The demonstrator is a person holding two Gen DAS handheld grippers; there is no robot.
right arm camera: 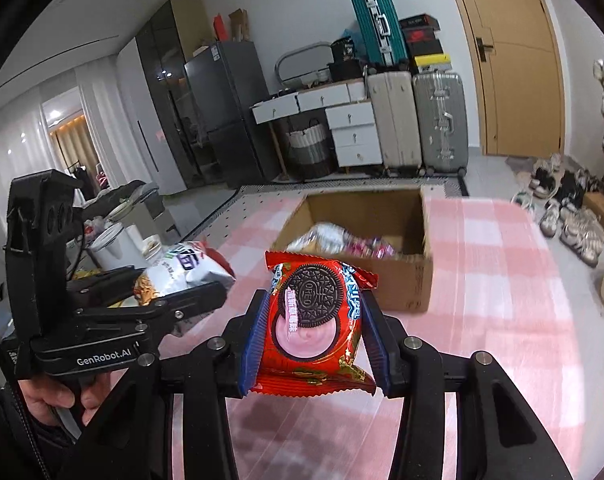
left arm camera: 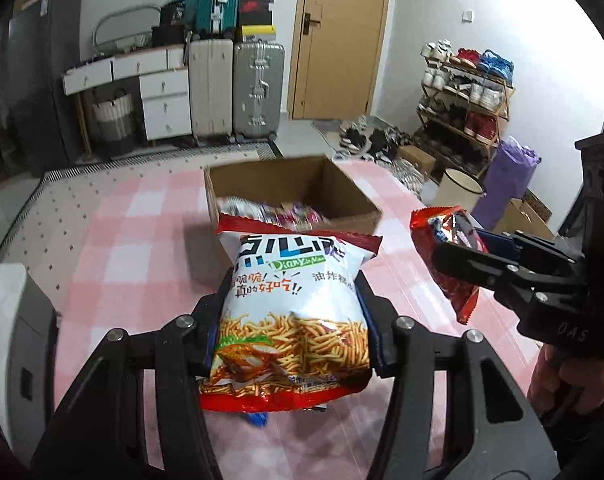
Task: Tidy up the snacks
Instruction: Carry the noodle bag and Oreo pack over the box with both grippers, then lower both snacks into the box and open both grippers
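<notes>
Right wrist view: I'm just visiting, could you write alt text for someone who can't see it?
The right gripper clamps a red Oreo packet above a pink checked tablecloth, facing an open cardboard box already holding snacks. On the left, the left gripper grips a white snack bag.

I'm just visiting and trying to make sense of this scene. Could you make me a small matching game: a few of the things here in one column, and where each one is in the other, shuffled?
Things:
1. white noodle-snack bag
2. red Oreo packet
3. cardboard box
4. small pink-wrapped snacks

Places:
A. lying inside the box
B. clamped in the left gripper
C. standing open on the pink checked cloth
D. clamped in the right gripper

Pairs: 1-B, 2-D, 3-C, 4-A
</notes>
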